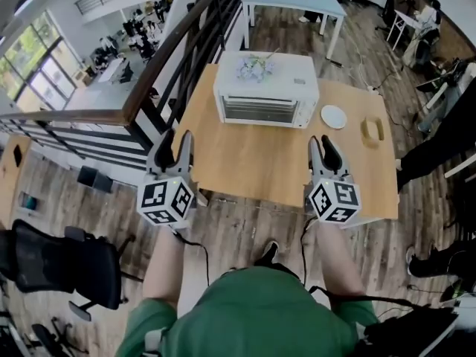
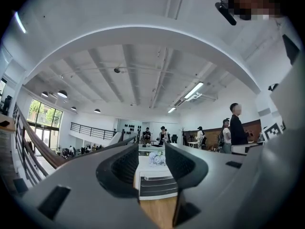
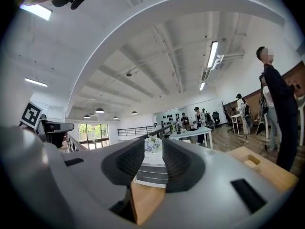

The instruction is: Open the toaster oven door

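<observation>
A white toaster oven [image 1: 266, 89] stands at the far side of the wooden table [image 1: 253, 162], its glass door shut and facing me. A small bunch of pale flowers [image 1: 254, 67] lies on its top. My left gripper [image 1: 175, 141] hangs over the table's near left corner, well short of the oven. My right gripper [image 1: 323, 149] hovers over the near right part of the table. Both are open and hold nothing. The oven [image 2: 155, 185] shows far off through the open left gripper [image 2: 151, 163]. In the right gripper view the oven [image 3: 151, 173] sits beyond the open right gripper [image 3: 152, 159].
A white plate [image 1: 334, 116] and a small wooden tray [image 1: 372, 129] lie right of the oven. A dark stair railing [image 1: 160, 73] runs along the table's left side. An office chair [image 1: 67, 266] stands at my lower left, and a person [image 1: 439, 151] is at the right edge.
</observation>
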